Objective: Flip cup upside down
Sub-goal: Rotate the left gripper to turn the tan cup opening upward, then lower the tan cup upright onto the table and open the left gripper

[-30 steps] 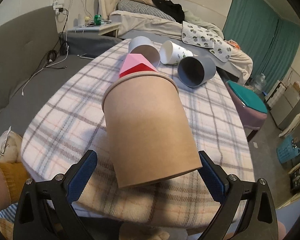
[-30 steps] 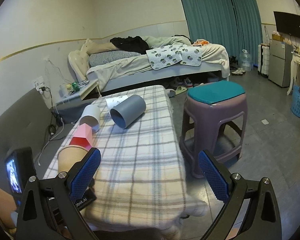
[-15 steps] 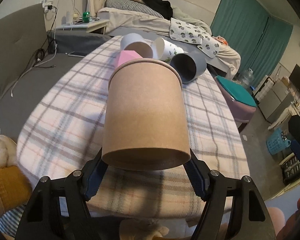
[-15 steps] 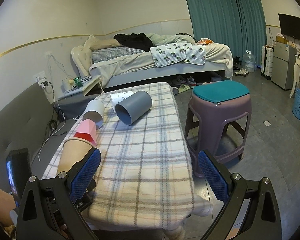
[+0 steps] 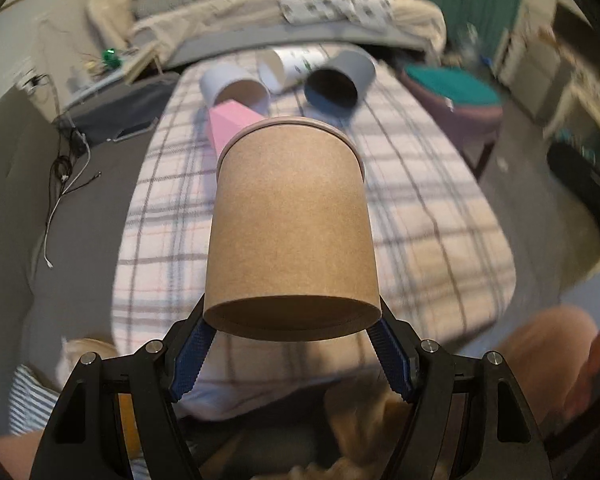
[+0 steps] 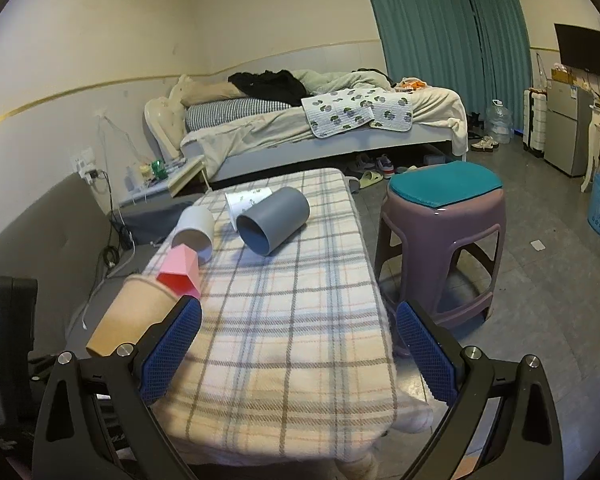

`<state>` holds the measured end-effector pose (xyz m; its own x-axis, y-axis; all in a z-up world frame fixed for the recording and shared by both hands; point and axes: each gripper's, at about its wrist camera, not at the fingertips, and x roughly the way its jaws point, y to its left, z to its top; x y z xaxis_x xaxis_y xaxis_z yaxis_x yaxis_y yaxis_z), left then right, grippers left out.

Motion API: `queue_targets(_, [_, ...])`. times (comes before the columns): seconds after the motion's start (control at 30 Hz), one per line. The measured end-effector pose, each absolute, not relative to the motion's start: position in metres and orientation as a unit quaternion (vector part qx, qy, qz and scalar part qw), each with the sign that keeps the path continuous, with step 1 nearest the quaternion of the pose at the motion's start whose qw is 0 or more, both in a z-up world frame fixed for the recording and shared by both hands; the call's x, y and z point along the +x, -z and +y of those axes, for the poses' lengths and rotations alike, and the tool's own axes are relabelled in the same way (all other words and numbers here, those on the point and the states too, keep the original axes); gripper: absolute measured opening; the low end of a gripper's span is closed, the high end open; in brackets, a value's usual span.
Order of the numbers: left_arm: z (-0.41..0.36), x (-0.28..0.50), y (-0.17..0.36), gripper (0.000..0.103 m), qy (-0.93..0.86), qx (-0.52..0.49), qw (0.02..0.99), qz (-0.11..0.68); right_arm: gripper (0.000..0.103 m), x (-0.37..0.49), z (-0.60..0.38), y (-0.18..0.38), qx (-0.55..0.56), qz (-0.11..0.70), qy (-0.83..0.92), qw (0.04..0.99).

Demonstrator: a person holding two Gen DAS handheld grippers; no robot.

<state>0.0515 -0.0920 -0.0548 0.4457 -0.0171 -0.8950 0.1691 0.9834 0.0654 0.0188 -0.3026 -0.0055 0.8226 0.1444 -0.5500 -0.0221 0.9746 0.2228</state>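
My left gripper (image 5: 290, 344) is shut on a brown paper cup (image 5: 290, 224), gripping its base end, with the rim pointing away from me, above the near end of the plaid-covered table (image 5: 420, 216). The same cup (image 6: 130, 316) shows at the left in the right wrist view, tilted and off the cloth. My right gripper (image 6: 298, 344) is open and empty above the table's near end (image 6: 300, 352).
On the table's far end lie a grey cup (image 6: 272, 220), a white cup (image 6: 196, 226), a printed white cup (image 6: 244, 200) and a pink-red box (image 6: 180, 270). A purple stool (image 6: 444, 236) stands to the right. A bed (image 6: 320, 128) is behind.
The left gripper has closed on the brown cup's base and lifted it, turning toward the table's middle. The right gripper has stayed open and shifted slightly.
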Motion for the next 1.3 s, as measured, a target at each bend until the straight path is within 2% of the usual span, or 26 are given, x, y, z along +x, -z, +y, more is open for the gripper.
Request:
queue_targets(0.27, [-0.106, 0.096, 0.048, 0.075, 0.091, 0.120, 0.755, 0.638, 0.098, 0.025, -0.314, 0.005, 0.141, 0.301, -0.046, 0.942])
queue_targets(0.57, [-0.125, 0.144, 0.066, 0.076, 0.107, 0.143, 0.696, 0.696, 0.098, 0.033, -0.329, 0.013, 0.169, 0.318, -0.038, 0.932])
queue_targets(0.9, [-0.142, 0.192, 0.050, 0.076, 0.117, 0.182, 0.707, 0.673, 0.099, 0.042, -0.335, 0.021, 0.183, 0.332, -0.034, 0.925])
queue_targets(1.3, [-0.139, 0.201, 0.051, 0.077, 0.134, 0.143, 0.750, 0.631, 0.099, 0.051, -0.342, 0.031, 0.182, 0.345, -0.022, 0.920])
